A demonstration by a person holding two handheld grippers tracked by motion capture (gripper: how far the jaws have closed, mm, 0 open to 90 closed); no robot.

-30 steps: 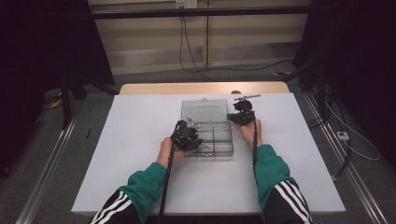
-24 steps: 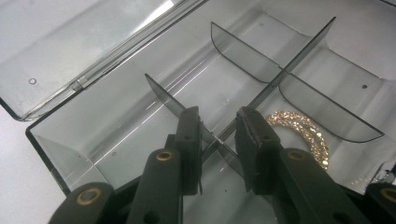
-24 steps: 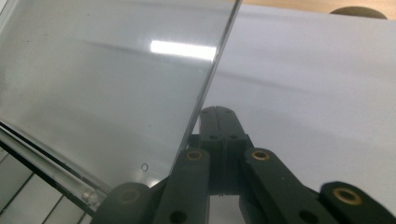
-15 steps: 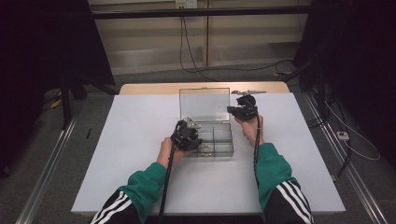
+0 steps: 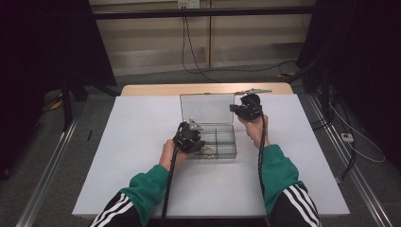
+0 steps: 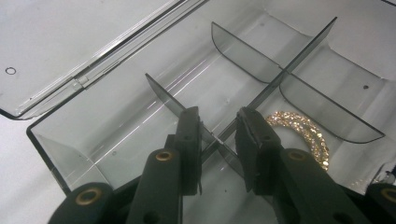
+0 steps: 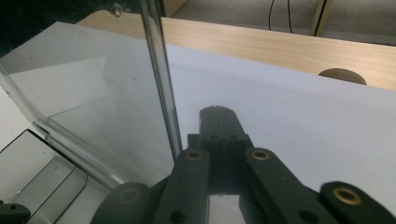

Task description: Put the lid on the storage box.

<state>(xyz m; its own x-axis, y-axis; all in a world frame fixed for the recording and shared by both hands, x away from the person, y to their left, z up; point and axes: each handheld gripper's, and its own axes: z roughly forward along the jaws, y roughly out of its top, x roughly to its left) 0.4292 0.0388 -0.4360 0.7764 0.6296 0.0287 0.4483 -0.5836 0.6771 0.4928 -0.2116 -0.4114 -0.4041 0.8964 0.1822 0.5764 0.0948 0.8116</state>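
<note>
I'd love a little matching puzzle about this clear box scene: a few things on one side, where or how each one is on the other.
Things:
1. lid
2. gold bracelet
3. left claw
4. right claw

States:
A. jaws pressed together, beside the lid's edge
B. standing open at the back of the clear box
C. jaws apart, astride a divider
D. lying in a compartment

Pairs: 1-B, 2-D, 3-C, 4-A

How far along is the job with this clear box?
Done: the clear plastic compartment box has its transparent lid standing open, and a gold beaded bracelet lies in one compartment. In hand: the left tongs straddle a grey divider, apart; the shut right tongs sit beside the lid's edge. Left: probably closing it.
</note>
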